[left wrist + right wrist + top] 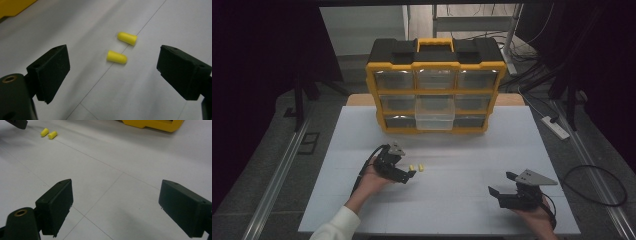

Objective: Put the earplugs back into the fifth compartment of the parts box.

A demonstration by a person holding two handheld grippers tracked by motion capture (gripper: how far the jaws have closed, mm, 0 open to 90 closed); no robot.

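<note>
Two yellow earplugs (417,168) on the white table (462,150), side by side, close but apart, near the middle of the board and slightly left of centre. In the left gripper view, nearer earplug (116,57) lying on a thin seam line in the table surface, farther earplug (127,38) just beyond it, both on their sides, rounded ends toward the left of that view.

Just to their left in the high view, left gripper (404,173), held in a hand (374,179) with a white sleeve (334,227) behind it. Jaws wide apart, holding nothing, pointed at the earplugs, which sit between and ahead of the jaws, untouched.

Well apart, at the near right of the table, right gripper (499,183), jaws likewise spread and empty, over bare tabletop.

At the far edge, behind everything, a yellow and black organizer (435,85) with clear drawers; its middle drawer (435,114) in the lower rows pulled out toward the person.
</note>
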